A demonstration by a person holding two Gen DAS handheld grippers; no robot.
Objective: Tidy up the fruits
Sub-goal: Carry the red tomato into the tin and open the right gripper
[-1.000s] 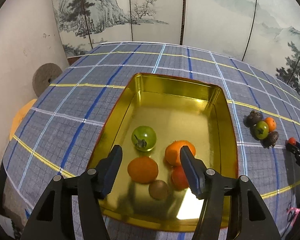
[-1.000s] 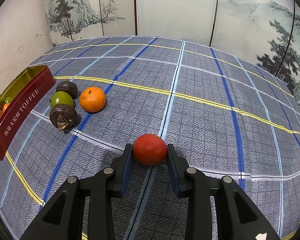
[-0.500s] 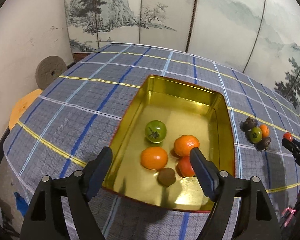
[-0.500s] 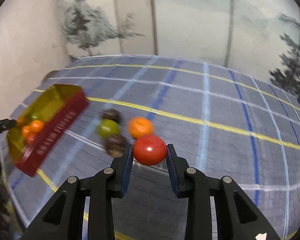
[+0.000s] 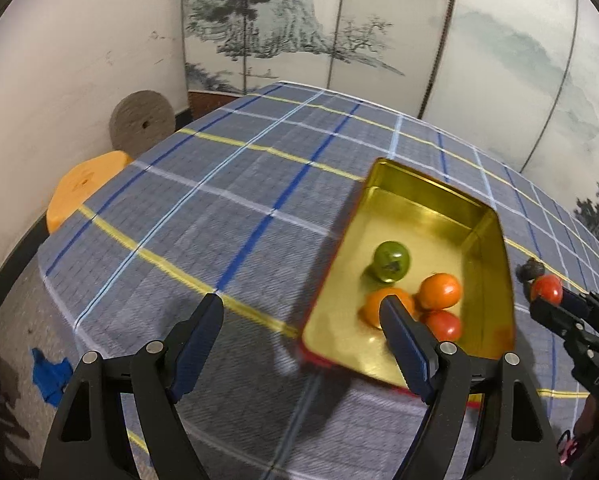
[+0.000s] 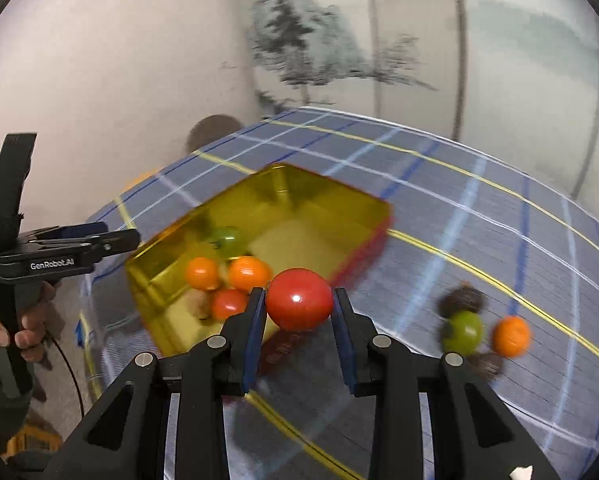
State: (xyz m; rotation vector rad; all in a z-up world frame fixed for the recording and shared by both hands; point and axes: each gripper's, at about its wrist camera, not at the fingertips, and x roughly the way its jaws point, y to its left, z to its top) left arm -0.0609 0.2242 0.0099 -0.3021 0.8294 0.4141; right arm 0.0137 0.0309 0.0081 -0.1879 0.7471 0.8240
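We see first the folding screen [image 5: 339, 40] with ink trees and hills behind the far edge of the surface [image 5: 219, 220], which wears a grey checked cloth with blue, white and yellow lines. Beyond its left edge lie a grey disc [image 5: 142, 123] against the wall and an orange disc [image 5: 84, 186] below it.

Toward the right part of the surface sits the gold tin [image 5: 495, 264], red on its outer walls, open at the top. In it we count a green fruit [image 5: 391, 260], two orange fruits [image 5: 439, 291] side by side, and a red fruit [image 5: 443, 326] nearest the near wall. The right wrist view also shows a blurred brownish fruit [image 6: 199, 304] beside the red one.

Our left hand-held gripper [image 5: 299, 344] stands wide with nothing between its fingers, off the tin's near left corner; a hand [image 6: 23, 328] grips its handle.

Our right hand-held gripper [image 6: 299, 332] is closed on a red tomato [image 6: 299, 299], held above the cloth at the tin's right side.

On the cloth right of the tin is a small cluster, blurred: a dark fruit [image 6: 461, 300], a green one [image 6: 464, 332] just below it, an orange one [image 6: 510, 336] beside that, and another dark one [image 6: 487, 364] at the near end.
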